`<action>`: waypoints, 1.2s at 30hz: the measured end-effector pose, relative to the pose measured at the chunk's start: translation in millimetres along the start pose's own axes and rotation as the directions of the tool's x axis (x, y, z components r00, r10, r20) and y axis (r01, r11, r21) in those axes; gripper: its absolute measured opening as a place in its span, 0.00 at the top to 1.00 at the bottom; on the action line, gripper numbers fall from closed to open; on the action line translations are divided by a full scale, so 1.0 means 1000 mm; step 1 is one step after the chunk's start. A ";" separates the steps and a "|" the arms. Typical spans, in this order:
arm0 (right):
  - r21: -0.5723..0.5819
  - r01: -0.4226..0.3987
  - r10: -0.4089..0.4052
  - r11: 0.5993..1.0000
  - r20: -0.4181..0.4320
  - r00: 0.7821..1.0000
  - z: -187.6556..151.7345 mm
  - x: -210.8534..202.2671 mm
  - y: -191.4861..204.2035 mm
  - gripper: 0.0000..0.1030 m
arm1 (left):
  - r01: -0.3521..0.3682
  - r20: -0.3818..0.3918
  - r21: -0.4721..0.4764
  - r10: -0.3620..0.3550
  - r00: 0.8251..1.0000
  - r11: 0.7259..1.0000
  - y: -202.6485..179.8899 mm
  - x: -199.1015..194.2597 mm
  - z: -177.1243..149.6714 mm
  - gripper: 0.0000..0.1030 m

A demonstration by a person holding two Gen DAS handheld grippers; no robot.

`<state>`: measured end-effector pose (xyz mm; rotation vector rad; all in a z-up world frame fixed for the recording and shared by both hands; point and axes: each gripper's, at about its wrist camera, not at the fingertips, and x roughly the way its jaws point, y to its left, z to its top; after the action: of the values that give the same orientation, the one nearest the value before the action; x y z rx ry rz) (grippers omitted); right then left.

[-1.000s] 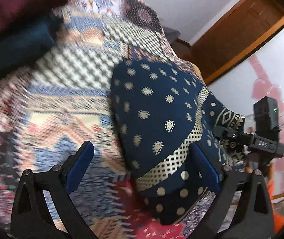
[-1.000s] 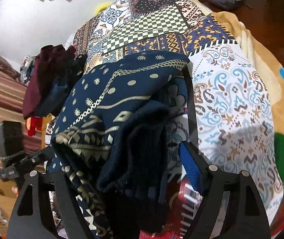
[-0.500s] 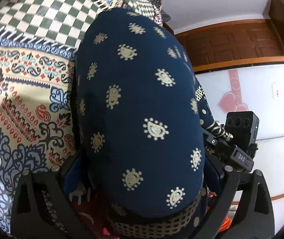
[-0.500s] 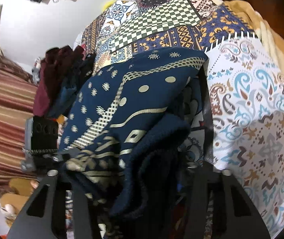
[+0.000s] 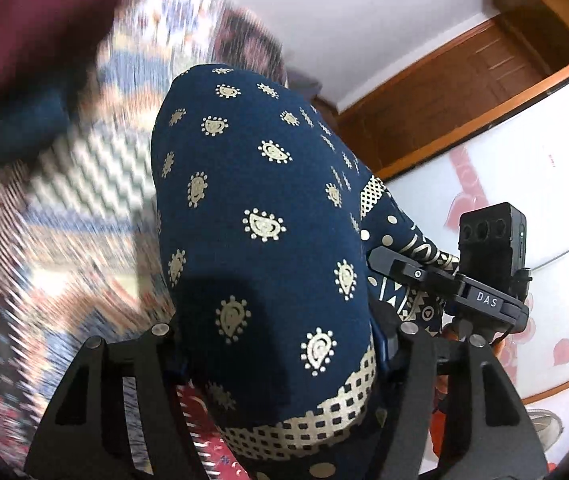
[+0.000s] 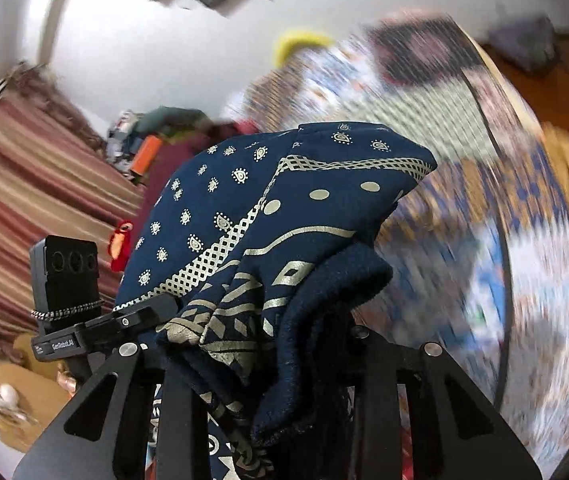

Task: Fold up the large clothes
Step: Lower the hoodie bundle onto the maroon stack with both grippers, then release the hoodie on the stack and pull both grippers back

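Both grippers had hold of the same navy printed garment [image 5: 260, 216], already folded into a thick bundle and held up over the patchwork bedspread [image 5: 84, 184]. I read the two-sided hold as a way to keep the folded layers from sliding apart while the bundle was off the bed.

Left gripper [image 5: 280, 340]: jaws had just been closing, and now stood part-way in, with the wide end of the bundle filling the gap between them. Cloth bulged over both fingers, so the pads themselves were hidden; I took it as a clamp on the garment.

Right gripper [image 6: 268, 344]: jaws had also just been closing, now fairly narrow, pinching several stacked layers, the printed border and a plain dark hem hanging down between the fingers. The narrower end presumably allowed the tighter pinch.

The bedspread was motion-blurred in both wrist views while the garment stayed sharp, which fits the bundle travelling with the grippers.

A maroon and dark pile [image 5: 24, 60] lay at the far side of the bed. Judgement: fold essentially done, bundle being carried to a resting place, possibly that pile.
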<state>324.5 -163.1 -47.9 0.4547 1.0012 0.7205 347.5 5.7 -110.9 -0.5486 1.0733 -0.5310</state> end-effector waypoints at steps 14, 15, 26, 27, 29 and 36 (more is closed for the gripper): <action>-0.303 -0.116 0.168 0.946 0.153 0.974 0.131 0.075 0.188 0.74 | -0.139 0.399 0.132 0.075 0.914 0.981 0.003 -0.209 0.130 0.37; -0.304 -0.123 0.174 0.945 0.148 0.974 0.135 0.087 0.190 0.74 | -0.156 0.410 0.130 0.090 0.908 0.979 0.013 -0.218 0.139 0.37; -0.288 0.046 -0.070 0.957 -0.072 0.995 0.113 0.287 0.131 0.65 | -0.279 0.206 -0.130 0.301 0.931 0.952 0.228 -0.141 0.164 0.30; -0.298 0.042 -0.059 0.954 -0.049 0.997 0.109 0.282 0.130 0.63 | -0.252 0.213 -0.141 0.278 0.937 0.957 0.239 -0.136 0.158 0.29; -0.299 0.051 -0.069 0.953 -0.049 0.996 0.111 0.274 0.132 0.58 | -0.244 0.244 -0.115 0.266 0.933 0.963 0.238 -0.139 0.152 0.27; -0.327 0.207 -0.206 0.922 0.039 0.978 0.107 0.229 0.148 0.53 | -0.402 0.262 -0.076 0.407 0.875 0.912 0.214 -0.160 0.136 0.20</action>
<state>447.8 102.0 -37.2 0.0560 0.8879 0.6792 440.3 290.4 -92.5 -0.3829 0.8943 -0.0702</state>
